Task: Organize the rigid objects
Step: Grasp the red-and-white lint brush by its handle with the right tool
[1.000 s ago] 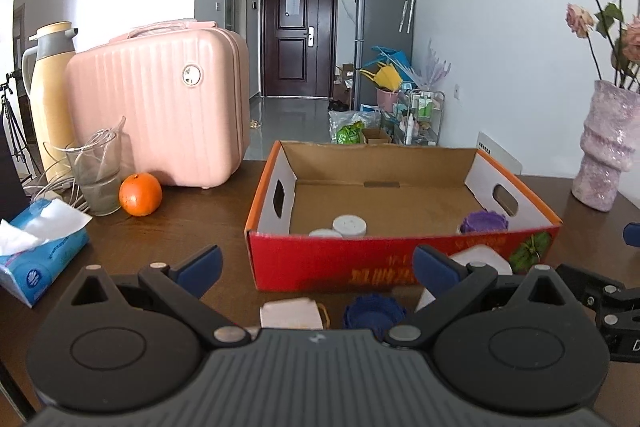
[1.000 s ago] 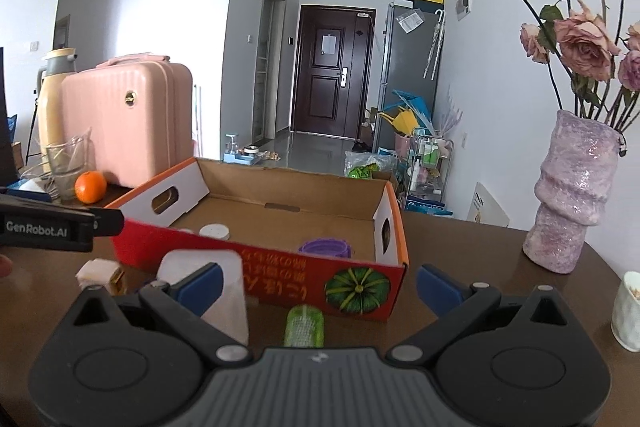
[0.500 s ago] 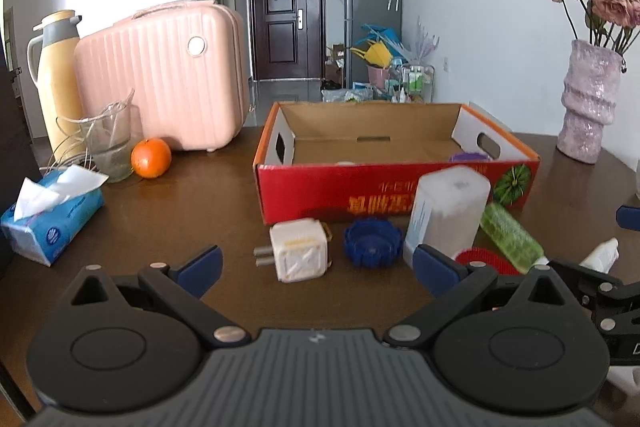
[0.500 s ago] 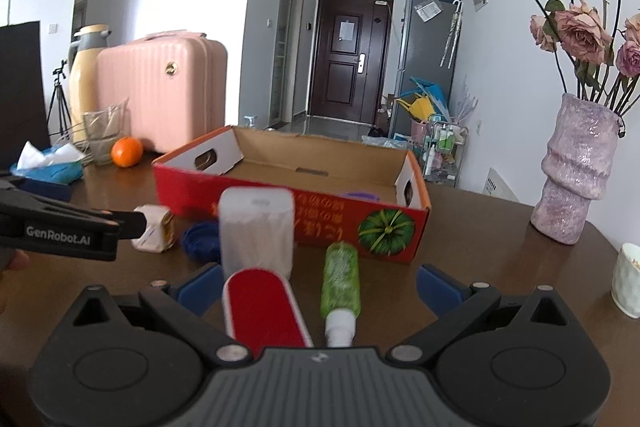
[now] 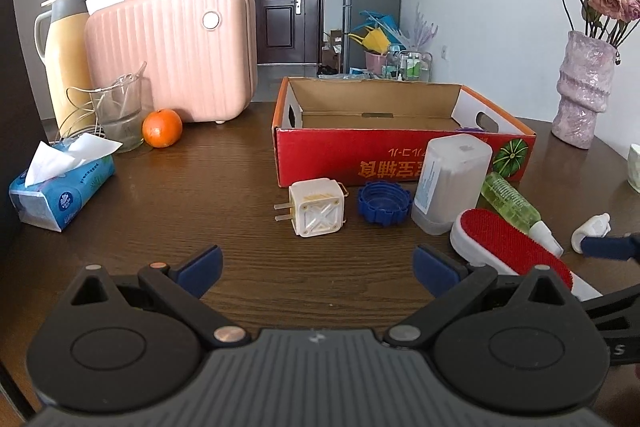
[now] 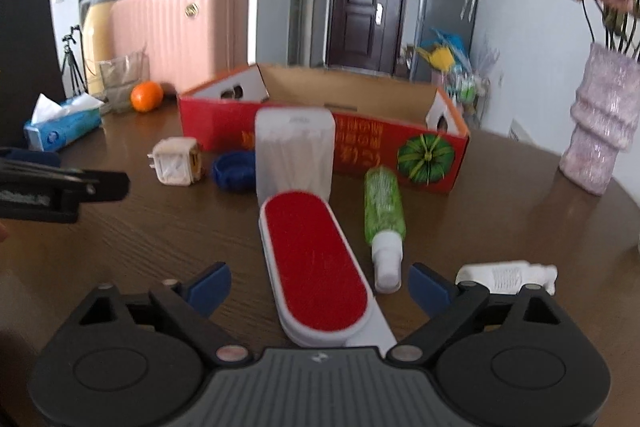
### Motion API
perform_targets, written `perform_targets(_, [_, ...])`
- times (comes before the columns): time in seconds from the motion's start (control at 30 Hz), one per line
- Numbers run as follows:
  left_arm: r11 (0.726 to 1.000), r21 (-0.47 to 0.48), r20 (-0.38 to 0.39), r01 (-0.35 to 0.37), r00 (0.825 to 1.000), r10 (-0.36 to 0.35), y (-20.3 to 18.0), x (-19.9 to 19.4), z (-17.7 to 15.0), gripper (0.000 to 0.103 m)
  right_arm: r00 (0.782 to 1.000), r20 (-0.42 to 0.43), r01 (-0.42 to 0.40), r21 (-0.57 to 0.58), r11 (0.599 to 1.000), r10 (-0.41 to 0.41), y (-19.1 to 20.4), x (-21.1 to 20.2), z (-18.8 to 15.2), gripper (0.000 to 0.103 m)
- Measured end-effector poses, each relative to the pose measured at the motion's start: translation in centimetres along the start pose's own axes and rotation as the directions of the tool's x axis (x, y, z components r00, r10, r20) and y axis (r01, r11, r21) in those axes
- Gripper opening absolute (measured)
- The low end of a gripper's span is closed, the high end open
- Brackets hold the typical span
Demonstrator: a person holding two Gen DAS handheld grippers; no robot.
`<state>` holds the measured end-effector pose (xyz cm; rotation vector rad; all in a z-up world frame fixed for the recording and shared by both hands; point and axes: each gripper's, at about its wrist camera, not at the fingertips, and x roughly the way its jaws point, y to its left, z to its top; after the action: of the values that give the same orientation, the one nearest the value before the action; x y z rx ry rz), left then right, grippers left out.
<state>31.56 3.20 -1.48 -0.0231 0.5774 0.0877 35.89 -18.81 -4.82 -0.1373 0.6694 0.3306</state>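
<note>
Dark wood table (image 5: 192, 187), left wrist view: a white plug cube (image 5: 317, 207) and blue cap (image 5: 384, 203) sit mid-frame before the red carton (image 5: 400, 157), beyond the spread, empty left gripper (image 5: 316, 267). Right wrist view: a red-faced white lint brush (image 6: 316, 263) lies lengthwise at lower centre between the right gripper's (image 6: 320, 285) wide jaws, which have just been closing but are not touching it.

Red-faced lint brush (image 6: 316, 267) flat on table, before red box (image 6: 360, 143).

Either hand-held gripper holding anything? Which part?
Nothing held. Left hand-held gripper open over bare table; right hand-held gripper, just closing slightly, straddles lint brush, pads not touching.
</note>
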Motion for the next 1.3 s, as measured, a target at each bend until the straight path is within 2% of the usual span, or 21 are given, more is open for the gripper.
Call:
perform_targets(0.1, [1.0, -0.002, -0.006, 0.001, 1.0, -0.001, 0.0, 0.1, 0.0, 0.103, 0.999, -0.039, -0.001, 0.041, 0.999, 0.003, -0.1, 1.0, 0.3, 0.093])
perform_targets(0.2, [1.0, -0.004, -0.006, 0.004, 1.0, -0.004, 0.0, 0.1, 0.0, 0.103, 0.996, -0.09, -0.016, 0.094, 0.995, 0.024, -0.3, 2.4, 0.6, 0.082])
perform_targets(0.4, [1.0, -0.016, -0.011, 0.008, 1.0, -0.009, 0.3, 0.1, 0.1, 0.103, 0.991, -0.129, 0.032, 0.097, 0.995, -0.02, 0.4, 3.7, 0.8, 0.081])
perform_targets(0.5, [1.0, -0.02, -0.014, 0.008, 1.0, -0.008, 0.4, 0.1, 0.0, 0.103, 0.993, -0.121, 0.013, 0.083, 0.996, -0.003, 1.1, 3.4, 1.0, 0.058])
perform_targets(0.53, [1.0, -0.021, -0.014, 0.007, 1.0, -0.008, 0.5, 0.1, 0.0, 0.103, 0.993, -0.121, 0.017, 0.073, 0.997, -0.008, 1.6, 3.3, 1.0, 0.055])
perform_targets(0.8, [0.999, -0.043, -0.007, -0.001, 1.0, 0.0, 1.5, -0.2, 0.1, 0.103, 0.995, -0.1, 0.011, 0.071, 0.997, -0.004, 2.6, 2.7, 0.8, 0.055])
perform_targets(1.3, [0.996, -0.079, -0.024, -0.033, 0.999, 0.031, 3.0, 0.6, 0.3, 0.103, 1.0, 0.008, 0.016, 0.104, 0.994, -0.017, 1.8, 0.1, 1.2, 0.055])
